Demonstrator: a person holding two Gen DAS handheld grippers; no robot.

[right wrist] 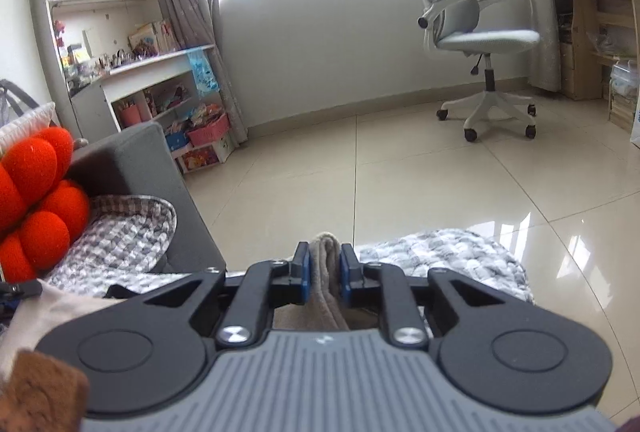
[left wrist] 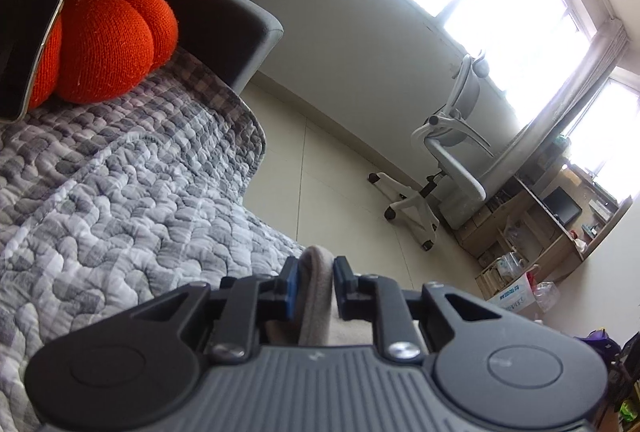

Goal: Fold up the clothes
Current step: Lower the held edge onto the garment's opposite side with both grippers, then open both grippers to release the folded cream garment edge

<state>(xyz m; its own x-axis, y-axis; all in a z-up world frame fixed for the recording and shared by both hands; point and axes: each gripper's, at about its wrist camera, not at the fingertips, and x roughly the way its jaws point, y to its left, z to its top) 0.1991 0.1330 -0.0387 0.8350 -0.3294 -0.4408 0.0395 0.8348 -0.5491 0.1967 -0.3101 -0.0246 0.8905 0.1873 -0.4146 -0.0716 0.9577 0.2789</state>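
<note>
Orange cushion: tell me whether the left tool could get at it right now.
Probably not yet: the left tool is shut on beige cloth. The orange cushion lies unobstructed across the checked quilt.

The garment (left wrist: 316, 296) is a beige-tan cloth with a soft, towel-like nap. Only a bunched fold of it shows in each view, a thick rounded ridge standing upright and poking a little above the black pads that pinch it from both sides. In the left wrist view the ridge rises over the edge of the grey checked quilt. In the right wrist view the same cloth (right wrist: 326, 272) looks slightly browner, creased down its middle, widening as it drops toward the camera — the rest of it is hidden.
</note>
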